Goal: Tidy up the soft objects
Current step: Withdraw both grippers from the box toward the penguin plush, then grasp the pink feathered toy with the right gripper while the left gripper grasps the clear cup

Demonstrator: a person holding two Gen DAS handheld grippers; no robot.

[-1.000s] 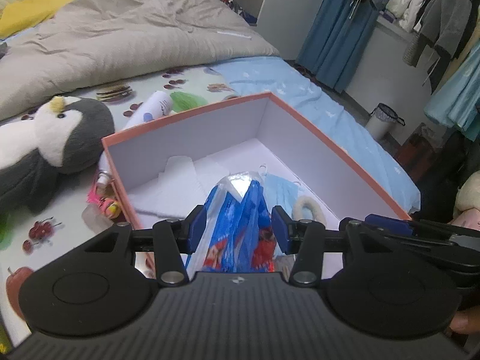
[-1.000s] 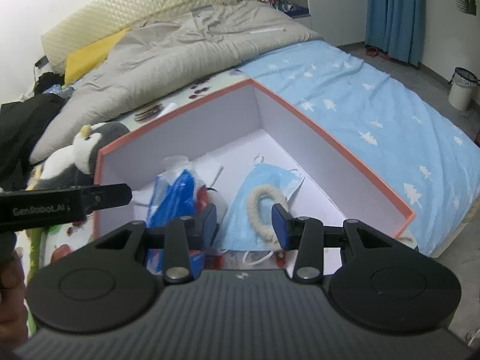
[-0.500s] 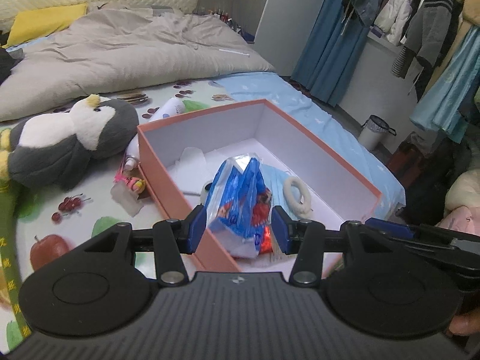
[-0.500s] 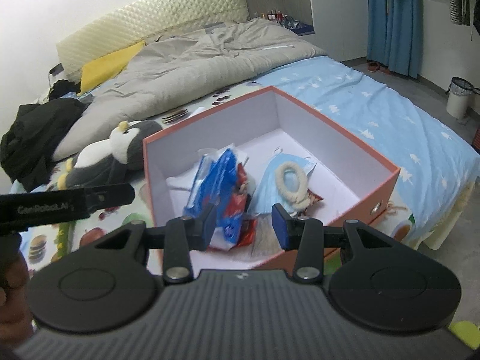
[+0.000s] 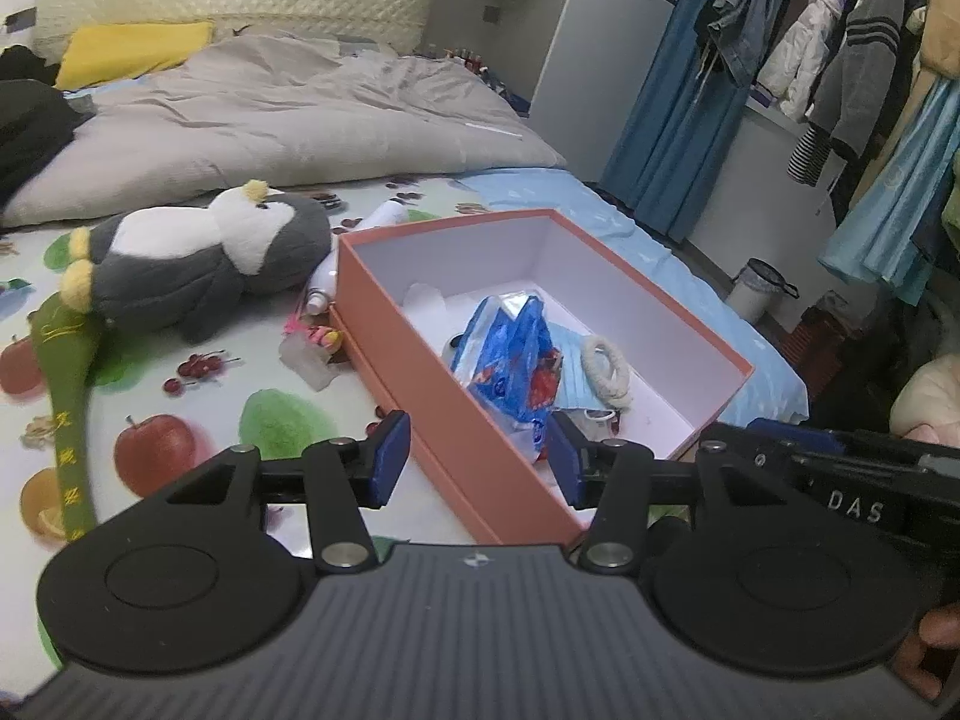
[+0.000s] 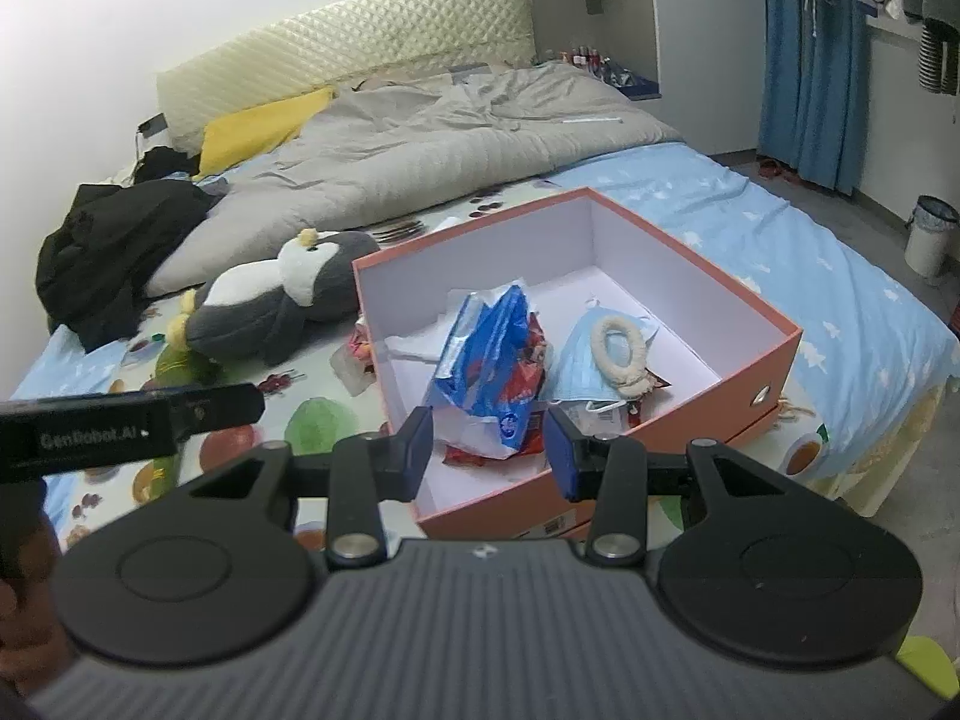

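Left wrist view. The left gripper (image 5: 477, 459) hangs above the near corner of the orange box (image 5: 420, 360), its jaws apart and opening, with nothing between the pads; the box wall and the blue plastic bag (image 5: 510, 360) merely appear in the gap. Inside the box lie the bag, a blue face mask (image 5: 570, 360) and a cream ring (image 5: 606, 363). Outside it, on the fruit-print sheet (image 5: 180, 396), rest the plush penguin (image 5: 192, 258), a white tube (image 5: 372, 228) and a small pink item (image 5: 318, 333) — all just beside the box's far-left wall. Risk: the penguin is bulky and limp, so a pinch on loose plush could likely slip, or the toy could drag the small items along.

Right wrist view. The right gripper (image 6: 489, 441) also stands with jaws apart and empty, above the box's near edge (image 6: 480, 510). The bag (image 6: 486, 360) stands tall and crumpled — a large toy set in beside it might tip it over or bury the mask (image 6: 588, 360). The left gripper's body (image 6: 120, 429) runs close alongside; reaching together for one item could make the tools collide.
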